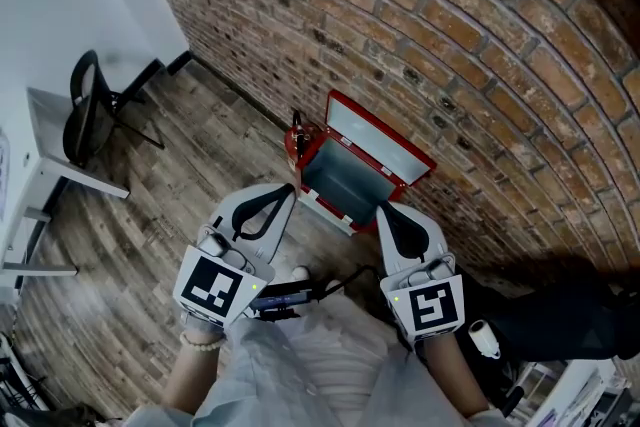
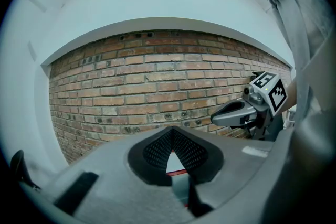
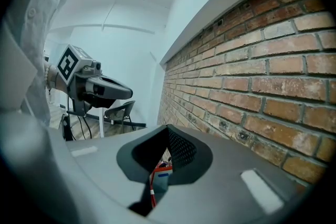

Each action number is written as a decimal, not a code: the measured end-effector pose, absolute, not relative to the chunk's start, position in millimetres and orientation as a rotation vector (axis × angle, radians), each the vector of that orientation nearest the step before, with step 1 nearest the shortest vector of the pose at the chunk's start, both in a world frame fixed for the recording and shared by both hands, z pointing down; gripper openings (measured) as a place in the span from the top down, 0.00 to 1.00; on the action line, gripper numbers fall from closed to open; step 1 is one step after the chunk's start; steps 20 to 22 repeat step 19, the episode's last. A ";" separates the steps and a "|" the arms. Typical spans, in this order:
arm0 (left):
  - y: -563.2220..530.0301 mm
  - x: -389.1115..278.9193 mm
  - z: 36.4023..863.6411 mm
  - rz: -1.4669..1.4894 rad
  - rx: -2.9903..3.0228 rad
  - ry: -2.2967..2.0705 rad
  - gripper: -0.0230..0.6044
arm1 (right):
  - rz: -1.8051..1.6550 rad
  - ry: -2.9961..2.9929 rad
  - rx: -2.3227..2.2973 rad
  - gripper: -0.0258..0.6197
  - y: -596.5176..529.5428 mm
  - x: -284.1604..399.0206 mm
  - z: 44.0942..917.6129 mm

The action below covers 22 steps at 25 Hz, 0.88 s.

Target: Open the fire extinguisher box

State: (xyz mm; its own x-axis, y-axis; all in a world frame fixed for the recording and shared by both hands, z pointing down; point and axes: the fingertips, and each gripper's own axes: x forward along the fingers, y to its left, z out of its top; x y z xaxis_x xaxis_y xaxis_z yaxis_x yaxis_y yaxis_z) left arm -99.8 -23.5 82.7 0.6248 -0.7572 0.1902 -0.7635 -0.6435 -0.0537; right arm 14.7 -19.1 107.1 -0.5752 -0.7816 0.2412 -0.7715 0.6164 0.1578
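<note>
The red fire extinguisher box (image 1: 345, 185) stands on the wooden floor at the foot of the brick wall. Its lid (image 1: 385, 140) is raised and leans back toward the wall, showing the grey inside. A red extinguisher (image 1: 294, 137) stands just left of the box. My left gripper (image 1: 290, 187) hovers above the box's near left corner, shut and holding nothing. My right gripper (image 1: 385, 210) hangs above the near right corner, also shut and holding nothing. Part of the box (image 2: 176, 168) shows under the left gripper (image 2: 171, 131). The box (image 3: 160, 178) also peeks out below the right gripper (image 3: 168, 128).
The brick wall (image 1: 450, 45) runs behind the box. A black chair (image 1: 90, 105) and a white desk (image 1: 50, 165) stand at the left. A dark bag (image 1: 560, 315) lies at the right by the wall. A person's pale sleeves fill the bottom of the head view.
</note>
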 end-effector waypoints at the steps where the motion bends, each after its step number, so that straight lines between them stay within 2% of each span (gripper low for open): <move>1: -23.8 -99.7 82.7 0.303 2.801 -1.313 0.97 | -0.050 -2.558 1.260 0.95 -19.3 14.7 107.2; 22: -35.5 -100.5 86.4 0.307 2.784 -1.338 0.97 | -0.038 -2.555 1.244 0.95 -27.9 15.2 115.0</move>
